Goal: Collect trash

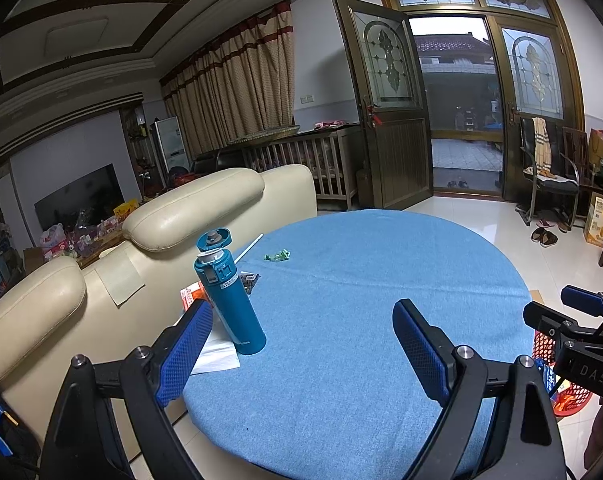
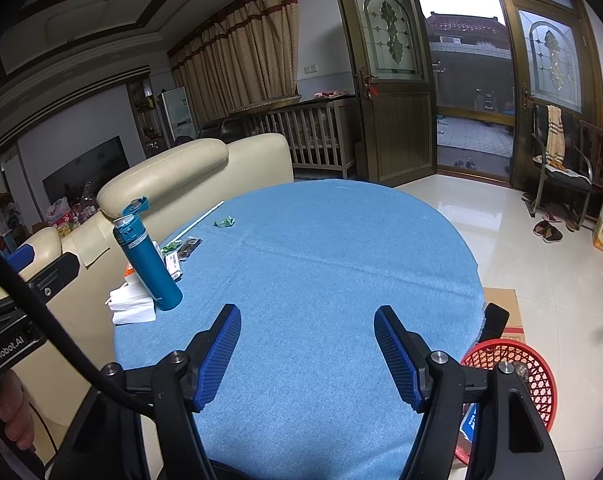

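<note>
Blue cloth covered the big round table [image 1: 361, 320], and it was the biggest thing in front of us. Past its left edge stood a cream sofa [image 1: 205, 208]. On the floor by the table's right side sat a red basket [image 2: 517, 364], and we thought the trash should go in there. Our left gripper [image 1: 301, 344] hung over the near part of the cloth with its jaws spread wide and nothing between them. Our right gripper [image 2: 307, 352] hung beside it, jaws also apart and holding nothing. A teal bottle [image 1: 231, 300] stood upright with its lid flipped open, just ahead of the left gripper's left finger. It did not look like trash to us. White tissues [image 2: 133, 308] lay at the foot of the bottle, near the table's left edge. Behind the bottle lay an orange and white packet [image 1: 191, 298] and a dark wrapper [image 1: 249, 280]. A thin white stick [image 1: 248, 248] lay further back, with its long way running from near left to far right. The smallest piece was a crumpled green wrapper [image 1: 277, 256], alone on the cloth, far ahead and to the left of both sets of jaws. All the trash lay on the left half of the table, so our left hand was nearer to it, while the basket was nearer to our right hand. We guessed the left hand should reach forward and to the left first.
</note>
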`<state>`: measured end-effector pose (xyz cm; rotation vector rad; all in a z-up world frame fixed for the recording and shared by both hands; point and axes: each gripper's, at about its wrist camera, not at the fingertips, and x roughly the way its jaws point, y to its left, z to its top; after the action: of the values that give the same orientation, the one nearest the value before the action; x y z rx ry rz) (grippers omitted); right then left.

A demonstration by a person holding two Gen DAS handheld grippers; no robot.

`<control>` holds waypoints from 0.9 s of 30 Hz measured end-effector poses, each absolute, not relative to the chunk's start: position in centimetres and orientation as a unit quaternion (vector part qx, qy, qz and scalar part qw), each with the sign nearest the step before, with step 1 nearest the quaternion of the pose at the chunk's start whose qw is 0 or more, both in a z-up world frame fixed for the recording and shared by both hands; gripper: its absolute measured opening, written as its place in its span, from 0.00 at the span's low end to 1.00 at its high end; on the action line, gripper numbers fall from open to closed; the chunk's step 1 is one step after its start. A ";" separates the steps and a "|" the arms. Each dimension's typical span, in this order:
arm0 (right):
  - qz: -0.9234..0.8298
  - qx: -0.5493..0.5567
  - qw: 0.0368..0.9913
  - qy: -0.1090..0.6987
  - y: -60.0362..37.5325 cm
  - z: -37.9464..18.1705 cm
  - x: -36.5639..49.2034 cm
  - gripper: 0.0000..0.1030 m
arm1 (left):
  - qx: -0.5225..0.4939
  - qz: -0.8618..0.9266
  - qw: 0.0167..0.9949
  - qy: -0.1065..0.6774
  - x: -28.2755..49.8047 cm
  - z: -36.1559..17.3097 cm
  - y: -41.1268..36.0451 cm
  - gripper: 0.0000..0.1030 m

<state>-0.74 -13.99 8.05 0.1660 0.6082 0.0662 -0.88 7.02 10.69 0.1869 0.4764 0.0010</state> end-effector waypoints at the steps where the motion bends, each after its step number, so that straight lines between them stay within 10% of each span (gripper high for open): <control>1: 0.032 0.081 0.950 0.299 -14.0 8.0 -0.7 0.70 | 0.093 0.001 0.968 0.235 -0.9 10.7 7.0 0.89; 27: 0.028 0.082 0.951 0.298 -14.2 8.1 -0.7 0.71 | 0.092 -0.003 0.967 0.237 -1.1 10.5 6.9 0.89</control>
<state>-0.72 -14.17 8.14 0.1673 0.6062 0.0565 -1.06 6.88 10.54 0.1862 0.4796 -0.0051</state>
